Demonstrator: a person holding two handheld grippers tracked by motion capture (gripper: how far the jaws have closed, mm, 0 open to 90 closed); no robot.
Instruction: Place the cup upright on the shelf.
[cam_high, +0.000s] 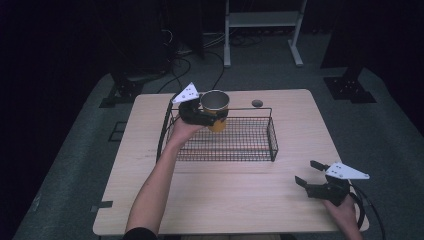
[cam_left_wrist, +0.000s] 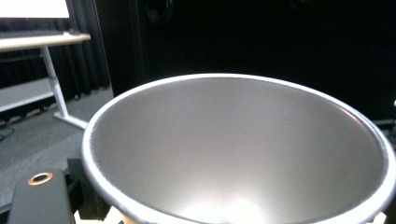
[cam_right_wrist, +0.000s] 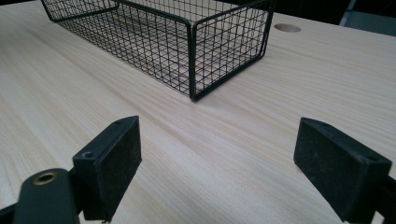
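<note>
High view: left gripper (cam_high: 214, 118) pinches yellow cup (cam_high: 215, 107) above wire basket (cam_high: 272, 141), left end. Right gripper (cam_high: 311, 175) spread, idle. Advise lowering upright, releasing once seated.

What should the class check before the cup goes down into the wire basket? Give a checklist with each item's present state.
1. Left hand-held gripper shut on the yellow cup: ok.
2. Cup upright: ok.
3. Cup over the wire basket, at its far left end: ok.
4. Cup inside bare: ok.
5. Right hand-held gripper open, apart from the basket, above the table: ok.
6. Cup bottom touching the basket floor: cannot tell.
</note>
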